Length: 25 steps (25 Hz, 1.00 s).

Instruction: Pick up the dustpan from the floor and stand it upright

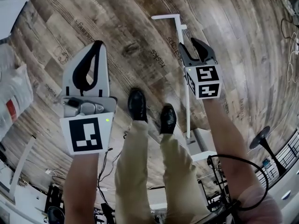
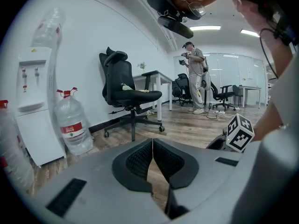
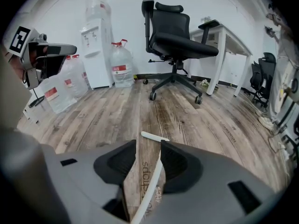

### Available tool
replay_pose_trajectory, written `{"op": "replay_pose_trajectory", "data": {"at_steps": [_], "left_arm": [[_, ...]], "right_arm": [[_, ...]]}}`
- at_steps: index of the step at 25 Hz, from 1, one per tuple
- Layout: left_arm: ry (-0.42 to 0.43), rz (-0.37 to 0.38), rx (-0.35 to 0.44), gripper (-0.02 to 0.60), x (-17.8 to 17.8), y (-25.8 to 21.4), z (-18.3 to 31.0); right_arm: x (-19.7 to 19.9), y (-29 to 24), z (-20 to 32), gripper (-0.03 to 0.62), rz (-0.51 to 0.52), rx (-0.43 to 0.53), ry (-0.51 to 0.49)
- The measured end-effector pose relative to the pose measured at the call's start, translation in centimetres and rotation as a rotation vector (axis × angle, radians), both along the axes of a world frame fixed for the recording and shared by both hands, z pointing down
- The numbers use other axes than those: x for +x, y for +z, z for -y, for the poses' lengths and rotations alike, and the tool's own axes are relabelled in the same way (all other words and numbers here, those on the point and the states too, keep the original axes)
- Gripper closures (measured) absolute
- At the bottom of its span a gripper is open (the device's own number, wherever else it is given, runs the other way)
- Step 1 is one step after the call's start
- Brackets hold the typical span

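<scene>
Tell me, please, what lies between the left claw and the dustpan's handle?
Head view: bare wood floor, plus the person's two black shoes, between the left claw and the dustpan handle.

The left gripper [image 1: 97,45] is reaching forward and down at the end of the bare left forearm [image 1: 80,185], its two jaws pressing together at their tips and leaving only a narrow slit beneath. The right gripper [image 1: 196,48] is pointing the same way on the right forearm [image 1: 226,139], its jaws standing apart with a clear gap between them. The two arms are running roughly parallel, and the marker cubes [image 1: 205,80] on both grippers are facing up toward the head camera.
</scene>
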State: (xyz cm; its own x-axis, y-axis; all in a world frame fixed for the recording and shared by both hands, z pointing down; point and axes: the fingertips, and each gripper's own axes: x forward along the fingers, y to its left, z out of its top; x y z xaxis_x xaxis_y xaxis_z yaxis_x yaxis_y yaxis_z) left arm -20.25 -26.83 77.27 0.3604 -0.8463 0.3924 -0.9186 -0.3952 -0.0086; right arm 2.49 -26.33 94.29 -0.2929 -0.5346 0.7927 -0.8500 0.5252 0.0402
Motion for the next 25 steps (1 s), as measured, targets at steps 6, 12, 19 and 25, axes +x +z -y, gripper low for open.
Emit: {"op": "replay_pose_trajectory", "data": {"at_steps": [6, 12, 19, 25], "left_arm": [[0.007, -0.004, -0.006, 0.566, 0.3, 1.5, -0.5], [0.013, -0.007, -0.005, 0.566, 0.9, 3.4, -0.5], [0.017, -0.028, -0.017, 0.566, 1.5, 4.8, -0.7], [0.016, -0.031, -0.024, 0.566, 1.6, 6.2, -1.0]], "right_arm": [[0.6, 2.7, 0.1, 0.428, -0.022, -0.019, 0.014], [1.3, 5.9, -0.2, 0.427, -0.048, -0.053, 0.024], [1.5, 8.9, -0.7, 0.425, -0.077, -0.094, 0.023], [2.2, 11.5, -0.9, 0.422, -0.102, -0.127, 0.031]]}}
